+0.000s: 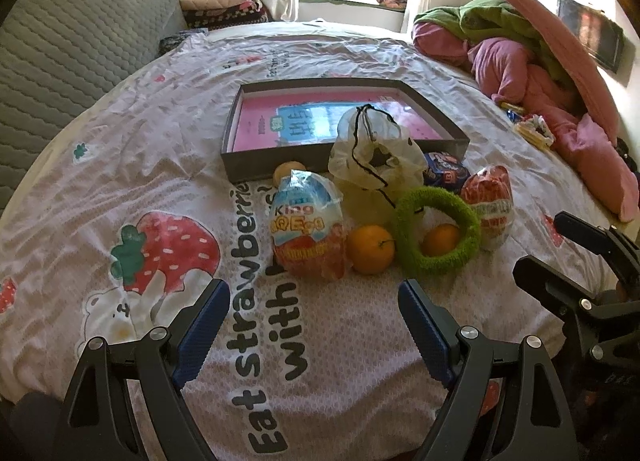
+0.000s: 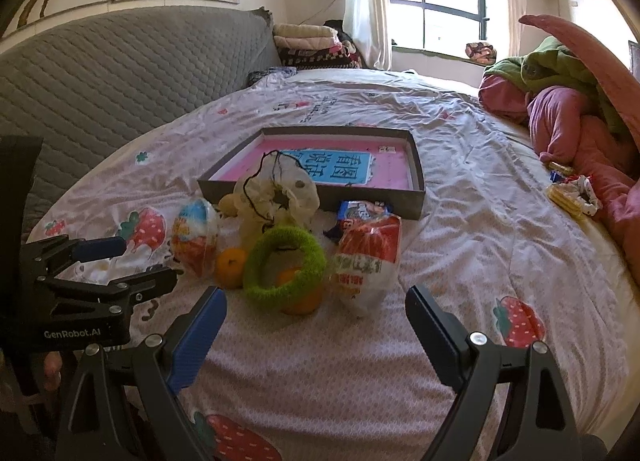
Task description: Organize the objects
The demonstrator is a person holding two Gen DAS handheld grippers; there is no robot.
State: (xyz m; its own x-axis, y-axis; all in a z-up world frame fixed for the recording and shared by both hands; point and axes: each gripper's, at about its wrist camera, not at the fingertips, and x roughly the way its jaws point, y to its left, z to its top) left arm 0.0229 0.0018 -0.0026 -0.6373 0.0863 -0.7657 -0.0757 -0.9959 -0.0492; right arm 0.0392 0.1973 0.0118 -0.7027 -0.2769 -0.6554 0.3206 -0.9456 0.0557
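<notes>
On the bedsheet [image 1: 100, 149]: two wrapped surprise eggs [image 1: 306, 227] [image 1: 490, 205], two oranges [image 1: 370, 249] [image 1: 440, 239], one green fuzzy ring [image 1: 436, 231], one drawstring pouch [image 1: 376, 153], one snack packet [image 1: 446, 169], one shallow box [image 1: 344, 121].

Two wrist views, low over the bed, facing the window.
Left looks from the left, right from the right; both share the shallow grey cardboard tray [image 1: 344, 165] [image 2: 312, 197] and nearby clutter.

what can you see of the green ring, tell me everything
The green ring is a fuzzy, plush-looking loop, bright green and closed. It lies tilted on the bedsheet, propped on an orange that shows through its hole. A pale drawstring bag lies just behind it. No claw touches it.
</notes>
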